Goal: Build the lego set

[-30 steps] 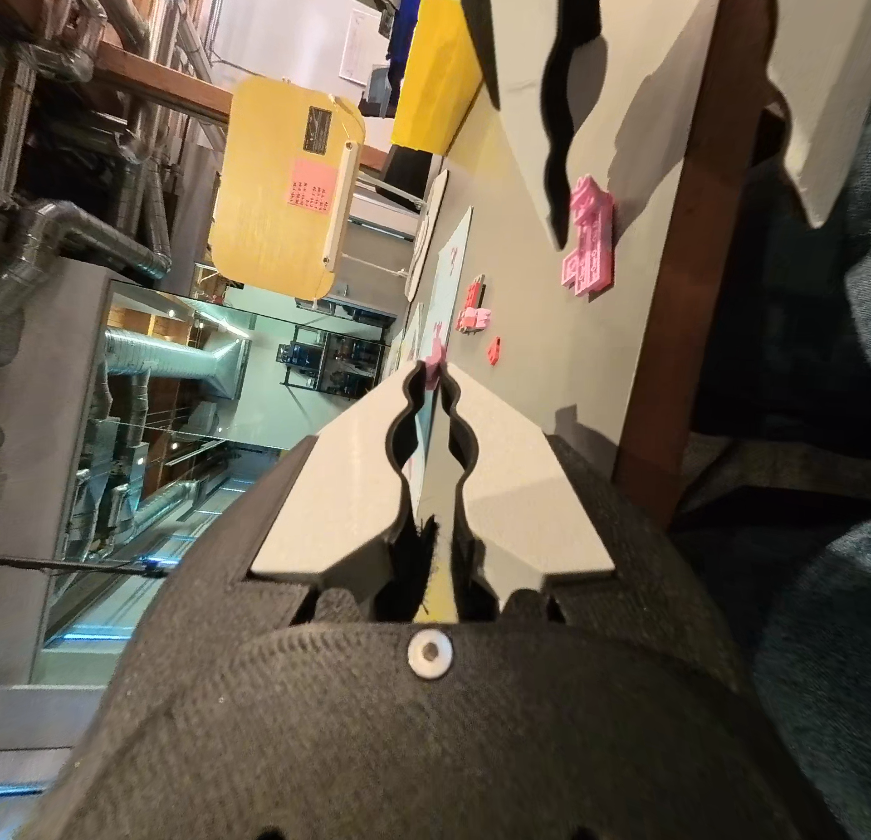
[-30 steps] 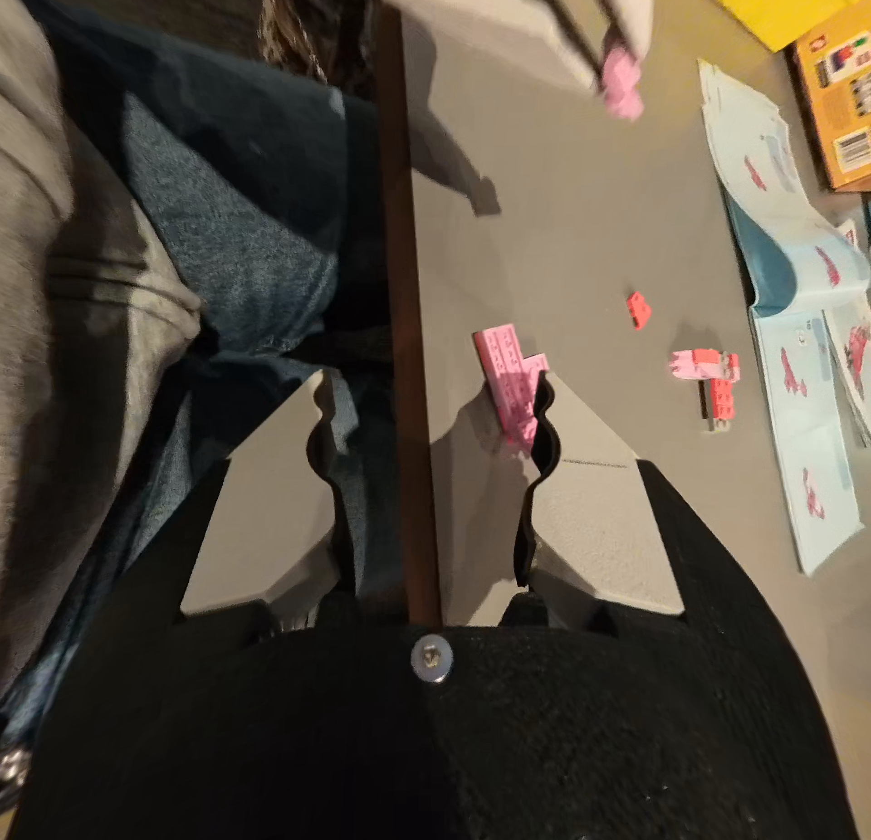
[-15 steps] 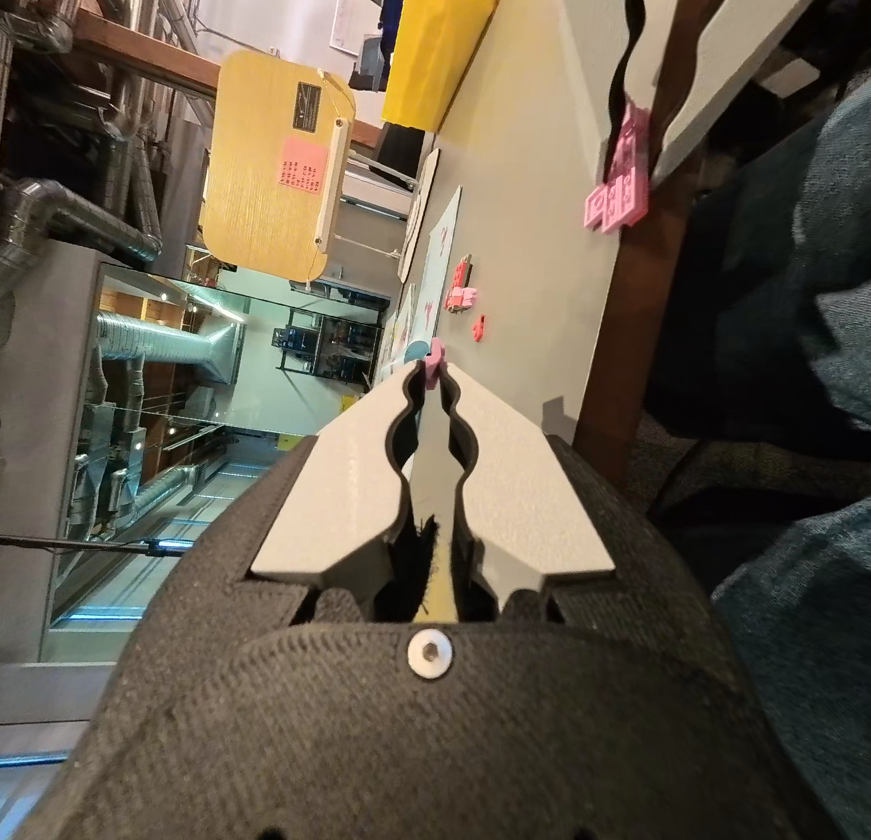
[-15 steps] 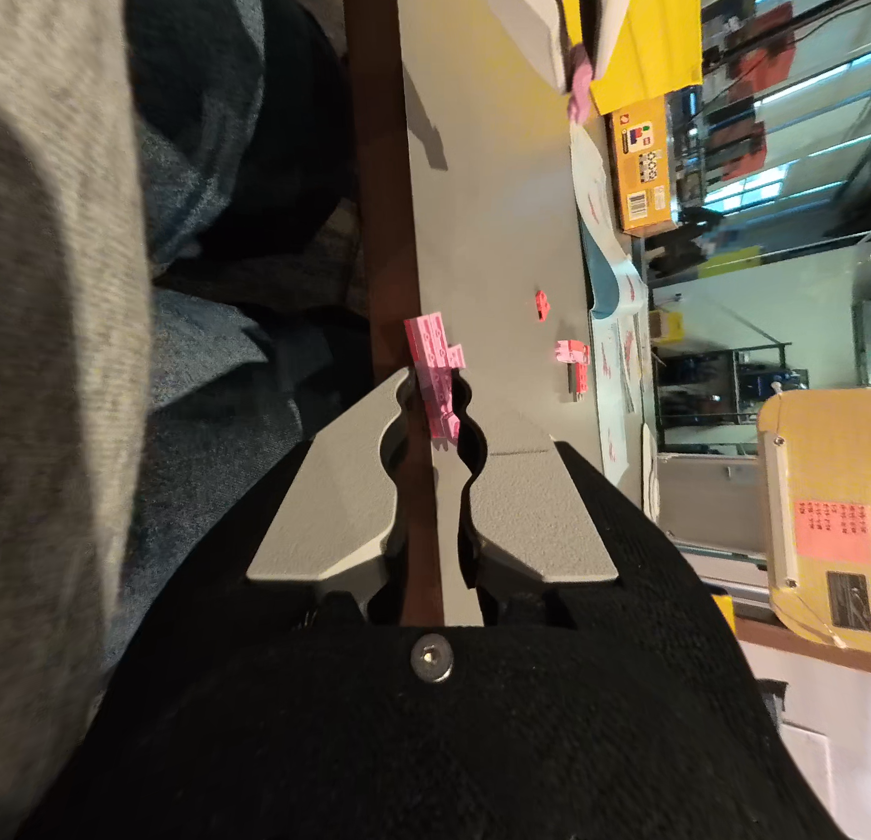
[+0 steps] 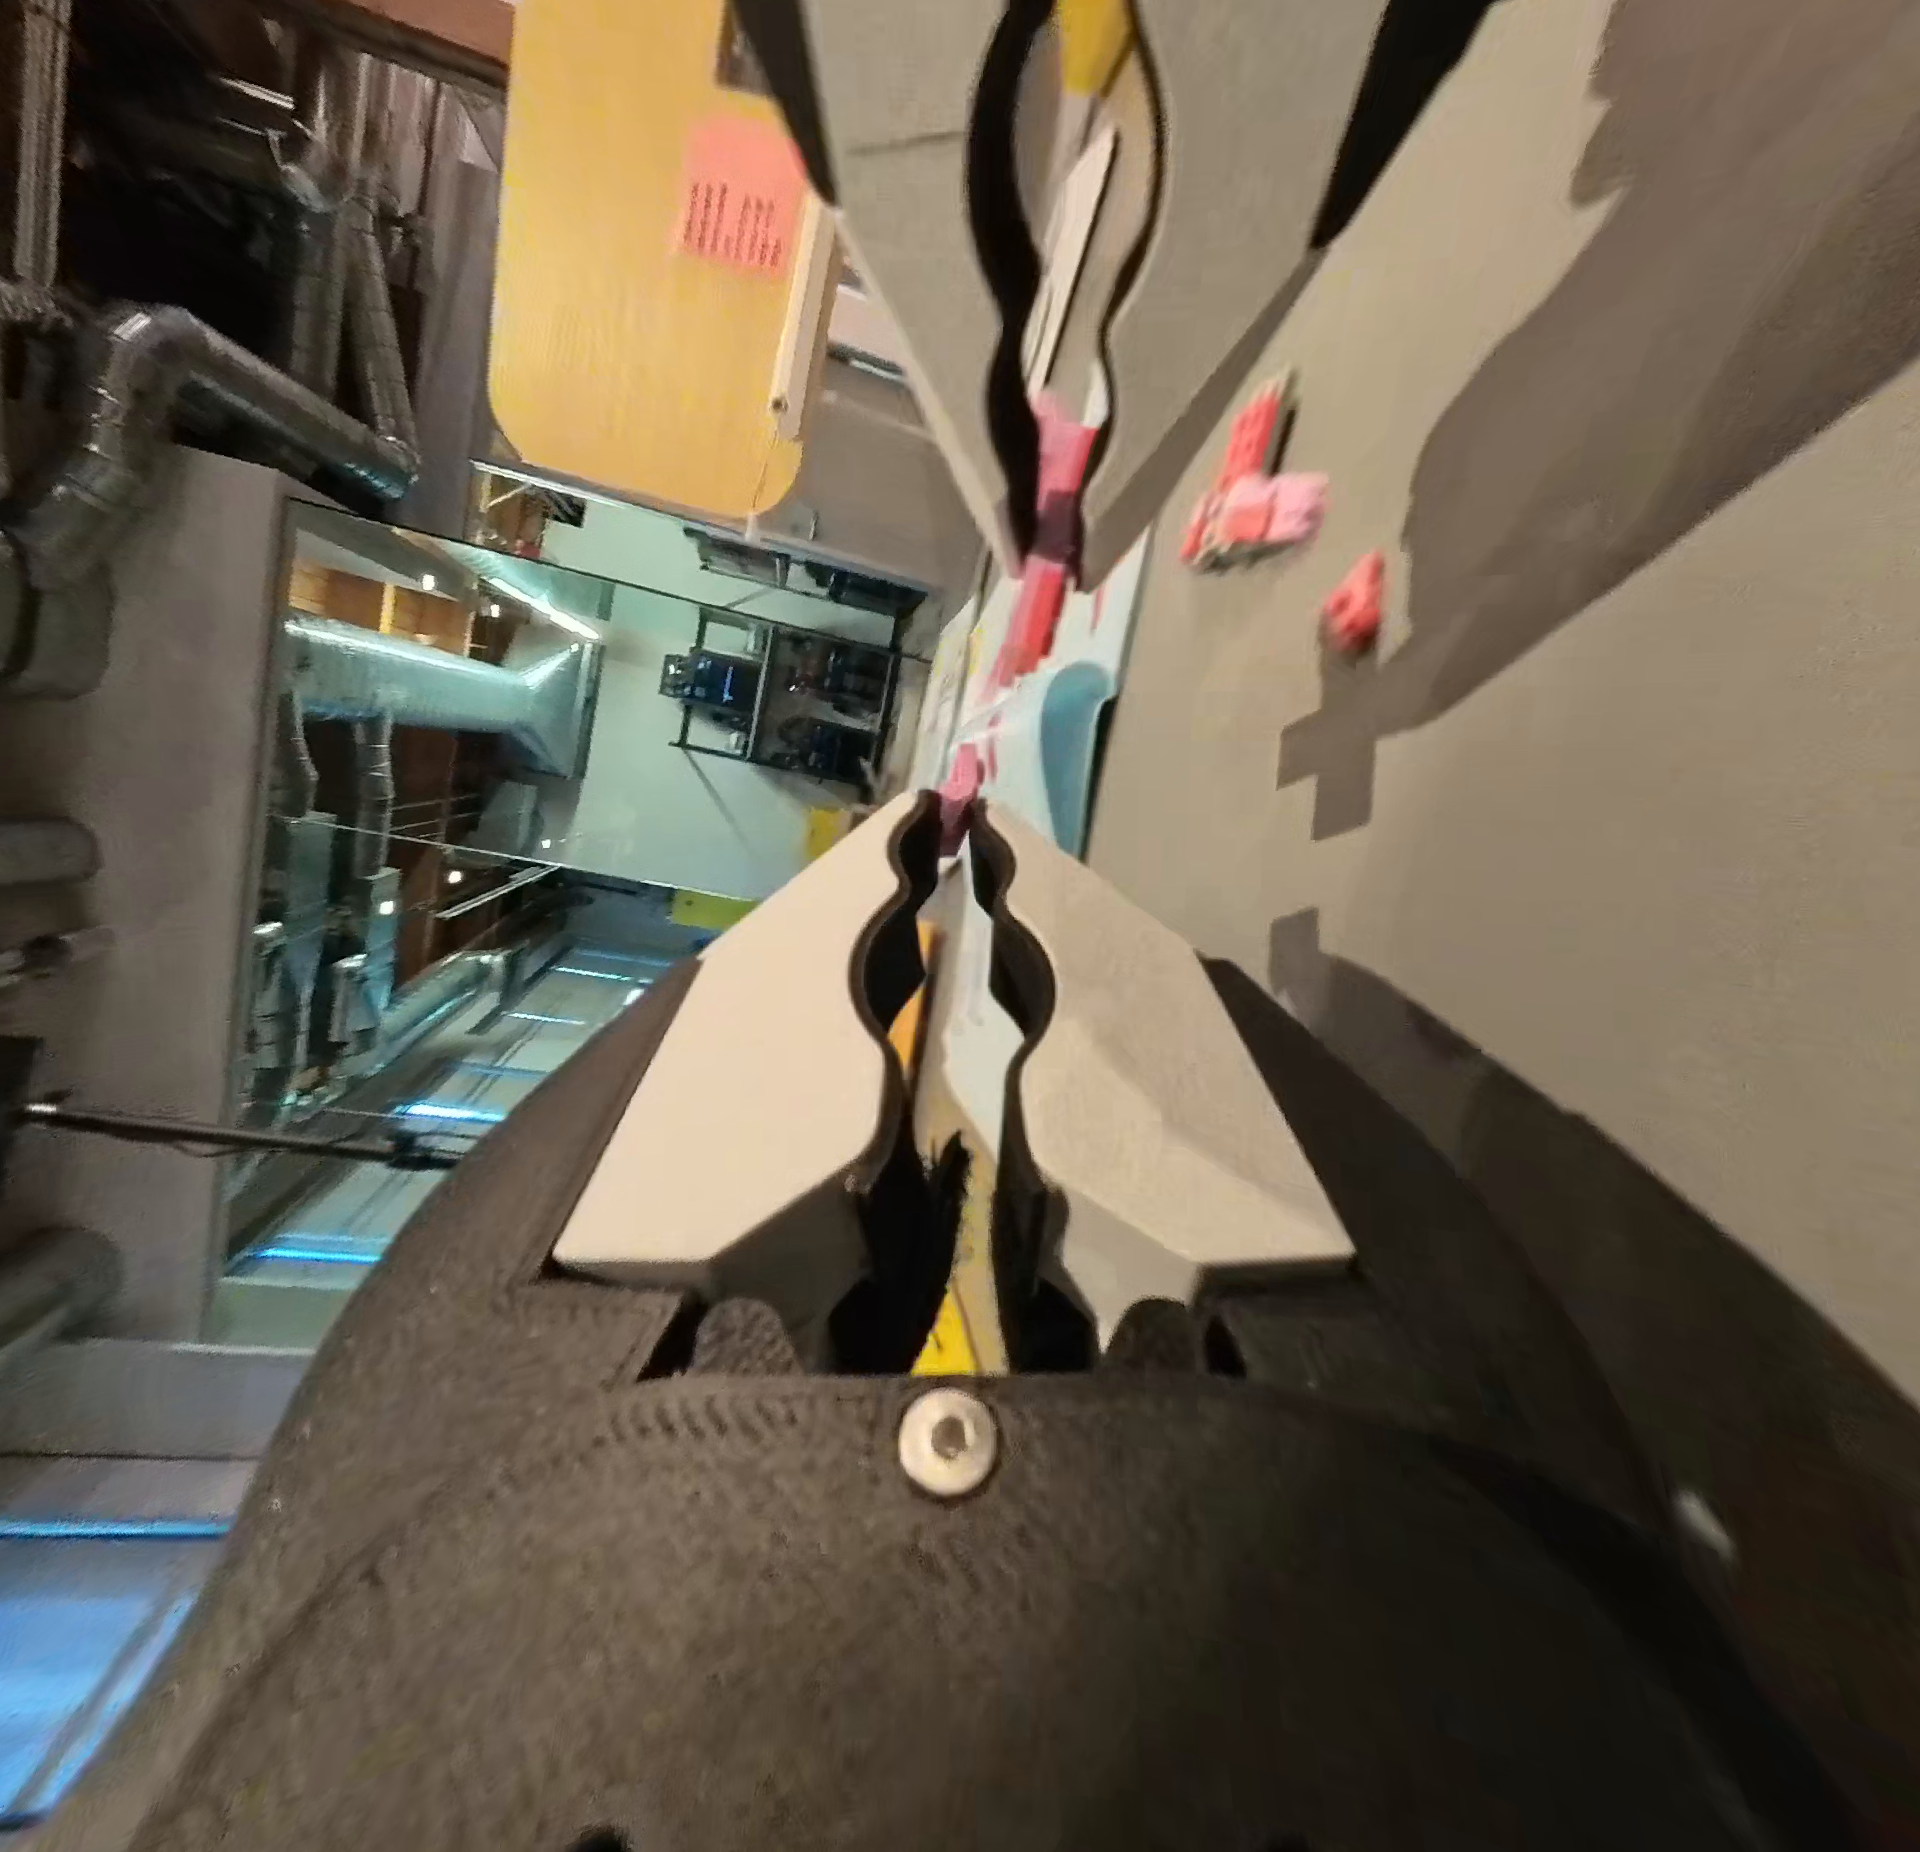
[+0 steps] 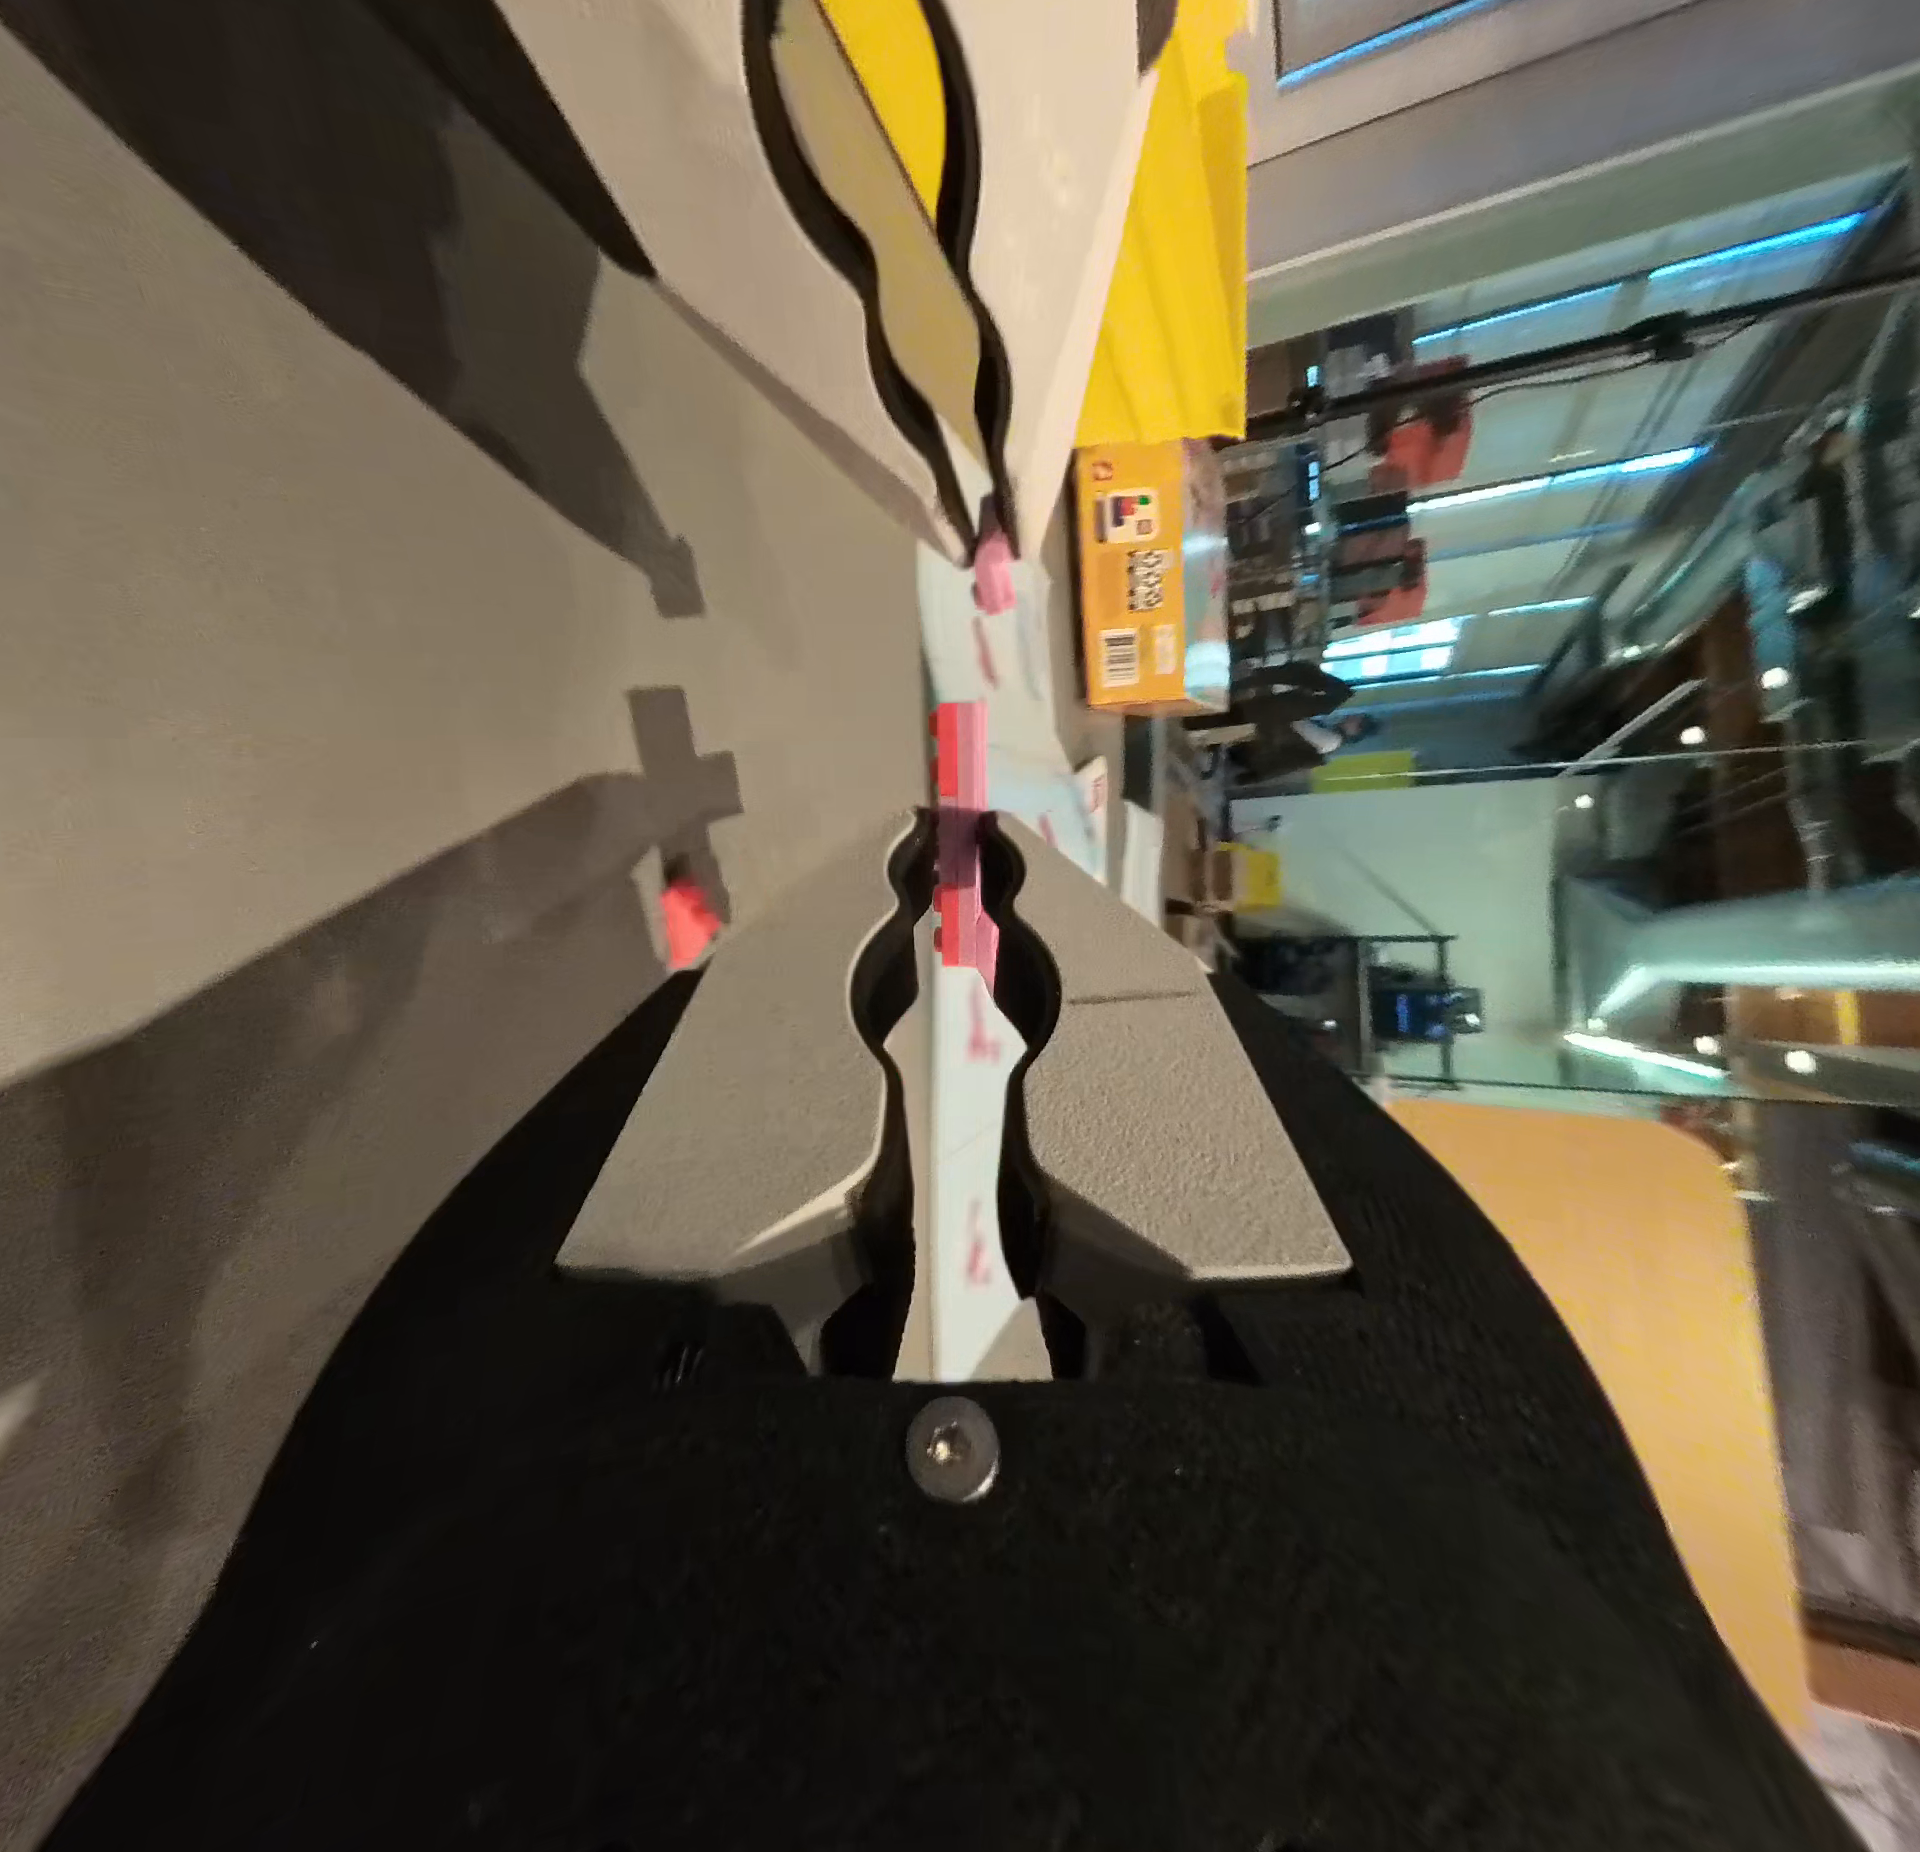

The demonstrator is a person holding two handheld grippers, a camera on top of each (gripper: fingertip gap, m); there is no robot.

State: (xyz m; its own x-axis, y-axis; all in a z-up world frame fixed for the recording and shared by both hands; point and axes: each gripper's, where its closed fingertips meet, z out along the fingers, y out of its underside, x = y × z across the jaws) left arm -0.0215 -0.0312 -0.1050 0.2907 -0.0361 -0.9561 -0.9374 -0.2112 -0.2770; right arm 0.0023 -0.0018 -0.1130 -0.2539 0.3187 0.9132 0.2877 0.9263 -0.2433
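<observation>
Two views: each showed its own gripper closed on a lego part, both lifted off the table.
Left wrist view, left gripper (image 5: 954, 828): clamped on a small pink lego brick (image 5: 958, 800) at its fingertips.
Left wrist view, right gripper (image 5: 1049, 524): above, pinching a flat pink lego plate assembly (image 5: 1049, 545).
Left wrist view, grey tabletop (image 5: 1558, 867): a pink-and-red brick cluster (image 5: 1255, 498) and a small red piece (image 5: 1354, 602) lay apart from each other.
Right wrist view, right gripper (image 6: 958, 836): gripped the plate assembly (image 6: 961, 836) edge-on.
Right wrist view, left gripper (image 6: 987, 540): held the small brick (image 6: 992, 576) just beyond the plate, not touching.
Right wrist view, background: light-blue instruction booklet (image 6: 971, 1127), orange cardboard box (image 6: 1138, 576).
</observation>
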